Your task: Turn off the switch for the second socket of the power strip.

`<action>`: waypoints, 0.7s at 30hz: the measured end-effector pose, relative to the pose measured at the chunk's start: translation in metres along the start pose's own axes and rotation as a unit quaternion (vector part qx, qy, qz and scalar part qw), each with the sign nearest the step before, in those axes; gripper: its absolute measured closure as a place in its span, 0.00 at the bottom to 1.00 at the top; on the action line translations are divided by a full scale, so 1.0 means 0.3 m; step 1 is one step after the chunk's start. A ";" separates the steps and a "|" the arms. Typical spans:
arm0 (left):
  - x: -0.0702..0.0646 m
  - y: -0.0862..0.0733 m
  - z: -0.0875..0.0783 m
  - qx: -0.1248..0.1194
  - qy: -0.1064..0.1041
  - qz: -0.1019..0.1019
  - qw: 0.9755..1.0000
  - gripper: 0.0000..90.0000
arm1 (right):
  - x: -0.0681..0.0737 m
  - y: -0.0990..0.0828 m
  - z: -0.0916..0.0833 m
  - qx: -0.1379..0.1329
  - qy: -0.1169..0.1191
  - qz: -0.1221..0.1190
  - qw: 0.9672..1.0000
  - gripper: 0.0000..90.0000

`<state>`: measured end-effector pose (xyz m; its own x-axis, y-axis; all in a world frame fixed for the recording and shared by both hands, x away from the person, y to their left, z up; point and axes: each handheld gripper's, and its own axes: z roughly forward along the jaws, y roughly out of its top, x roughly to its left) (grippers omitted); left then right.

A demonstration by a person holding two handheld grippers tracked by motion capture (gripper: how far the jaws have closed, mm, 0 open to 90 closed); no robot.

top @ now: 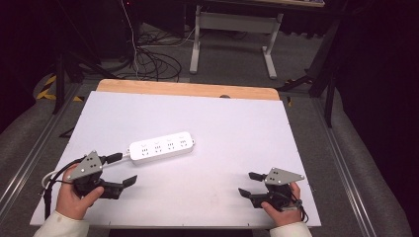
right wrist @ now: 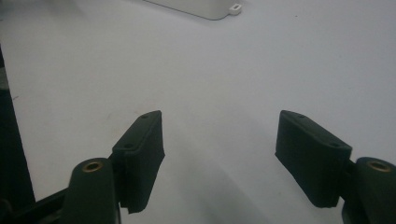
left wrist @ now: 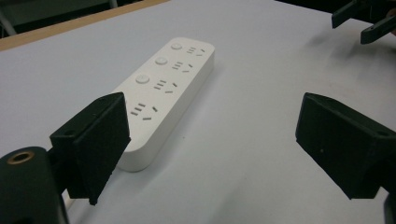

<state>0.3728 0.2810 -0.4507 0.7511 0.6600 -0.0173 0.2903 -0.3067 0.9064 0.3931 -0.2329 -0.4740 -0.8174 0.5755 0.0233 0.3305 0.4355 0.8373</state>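
Power strip [top: 161, 146] flat on white table [top: 222, 123], just beyond left hand-held gripper [top: 125, 170], both hand-held grippers wide open, empty

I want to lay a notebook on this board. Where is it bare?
The white board is bare across its whole right half, from the white four-socket power strip to the right edge, and along the far side by the wooden strip. The near-left corner is crowded: the strip, its cable and the open left gripper. The open right gripper sits near-right.
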 end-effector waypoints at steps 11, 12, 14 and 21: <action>0.003 -0.100 -0.018 0.005 0.011 0.013 1.000 0.12 | 0.000 -0.001 -0.002 -0.001 0.001 0.000 1.000 0.36; 0.003 -0.100 -0.018 0.005 0.011 0.013 1.000 0.12 | 0.000 -0.001 -0.002 -0.001 0.001 0.000 1.000 0.36; 0.001 -0.131 -0.021 0.017 0.014 0.012 1.000 0.11 | 0.000 -0.001 -0.002 -0.001 0.001 0.000 1.000 0.36; 0.020 -0.176 -0.033 0.001 0.003 -0.026 1.000 0.13 | 0.000 0.000 -0.002 -0.002 0.003 -0.001 1.000 0.36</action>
<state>0.3562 0.3081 -0.4945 0.7313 0.6792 -0.0618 0.3304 -0.2736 0.9033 0.3928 -0.2332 -0.4738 -0.8209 0.5706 0.0255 0.3277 0.4340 0.8392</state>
